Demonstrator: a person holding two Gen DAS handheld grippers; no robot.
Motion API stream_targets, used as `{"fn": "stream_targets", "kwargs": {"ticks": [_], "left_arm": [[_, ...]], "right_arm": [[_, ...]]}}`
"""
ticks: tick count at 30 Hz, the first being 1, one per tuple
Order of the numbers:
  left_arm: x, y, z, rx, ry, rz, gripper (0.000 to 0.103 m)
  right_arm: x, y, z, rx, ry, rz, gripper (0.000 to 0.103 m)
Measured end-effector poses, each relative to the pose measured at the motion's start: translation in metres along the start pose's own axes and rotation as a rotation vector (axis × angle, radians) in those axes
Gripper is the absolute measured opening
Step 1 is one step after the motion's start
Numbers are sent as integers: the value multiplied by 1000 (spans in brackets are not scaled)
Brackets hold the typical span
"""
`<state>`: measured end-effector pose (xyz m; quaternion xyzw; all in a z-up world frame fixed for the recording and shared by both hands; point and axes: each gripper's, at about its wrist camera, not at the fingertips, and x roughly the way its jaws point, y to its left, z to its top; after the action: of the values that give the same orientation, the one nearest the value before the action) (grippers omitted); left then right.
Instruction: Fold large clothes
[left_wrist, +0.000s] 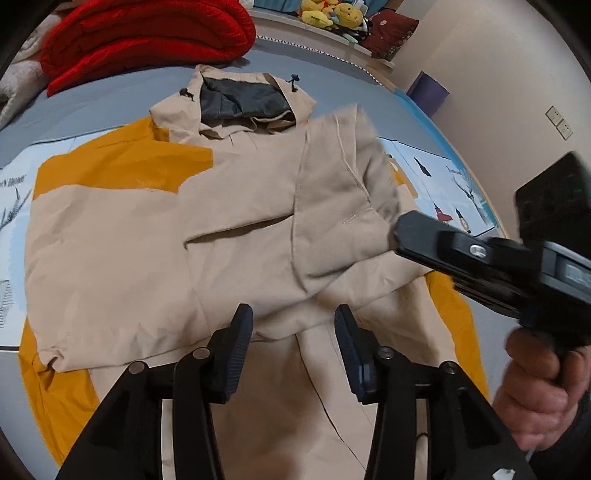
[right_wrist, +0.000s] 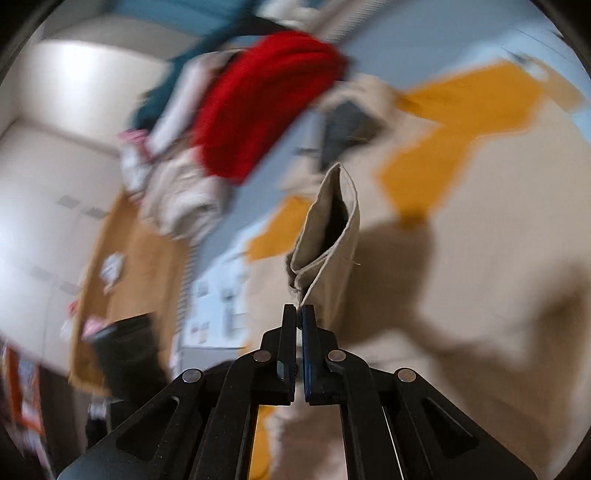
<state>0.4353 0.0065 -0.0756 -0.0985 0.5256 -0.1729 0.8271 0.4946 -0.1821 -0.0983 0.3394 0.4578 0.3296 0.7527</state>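
Spreading across the bed, the jacket fills mid-frame; the left gripper hovers half-open and empty at lower centre, while the right gripper, nearer at right, pinches the sleeve cuff, sleeve running leftward across the chest.

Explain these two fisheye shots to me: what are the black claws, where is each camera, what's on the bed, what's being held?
No robot here: a person carries a two-finger gripper in each hand, each with a camera looking along its fingers. The left wrist view shows the left gripper open above a beige and mustard jacket spread on a bed, with nothing between its fingers. A red quilt lies beyond. The right gripper comes in from the side, held by a hand. The right wrist view is motion-blurred, but its own gripper is shut on the jacket's beige sleeve cuff, lifted off the bed.
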Motion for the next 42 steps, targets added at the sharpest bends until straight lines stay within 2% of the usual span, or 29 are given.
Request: {"fn": "stream_targets", "kwargs": {"ticks": [4,9,10,11,12,13,14,15,16,18,21,25,28,29,30,34,35,37,39,42], "left_arm": [[-4,7,3,-34,-38,40,44],[-9,10,5,-38,-66,66,44],[-10,9,4,-33,-72,75,42],[-11,9,4,-32,-84,88,31],[-14,11,5,-46,-101,107,17],[-16,15,6,-66,-109,123,14],[-19,20,6,-90,-121,140,14],[-24,29,7,-134,-141,166,14],[-26,35,8,-160,-147,179,14],[-32,54,9,-235,-160,187,15],[-38,80,9,-346,-169,161,25],[-43,114,3,-493,-164,137,31],[-43,133,-5,-597,-150,125,31],[-42,141,-8,-628,-136,139,24],[-44,144,-10,-636,-136,151,9],[-51,147,-5,-564,-164,214,9],[-50,148,-4,-566,-153,215,13],[-46,163,-11,-636,-110,208,21],[-50,180,-21,-729,-90,244,30],[-66,197,-29,-789,-113,339,30]], "right_arm": [[8,19,-9,-76,47,39,3],[12,21,-16,-93,75,48,3],[12,22,-18,-91,76,48,3],[12,23,-18,-95,76,42,4],[12,24,-18,-102,73,25,5],[14,24,-16,-105,71,4,7],[14,22,-14,-104,62,-28,9],[12,19,-11,-99,50,-67,17],[9,15,-9,-90,33,-108,30],[2,0,-4,-43,-12,-212,44],[-6,-34,3,88,-26,-358,44],[-14,-77,7,258,-13,-486,44],[-18,-97,8,322,-16,-505,44],[-18,-102,9,339,-16,-507,44],[-19,-104,10,347,-17,-511,44],[-19,-105,14,344,-23,-520,44],[-18,-104,15,338,-22,-527,44],[-18,-104,13,339,-16,-552,44],[-22,-115,9,371,-6,-585,44],[-29,-131,7,423,0,-647,44]]}}
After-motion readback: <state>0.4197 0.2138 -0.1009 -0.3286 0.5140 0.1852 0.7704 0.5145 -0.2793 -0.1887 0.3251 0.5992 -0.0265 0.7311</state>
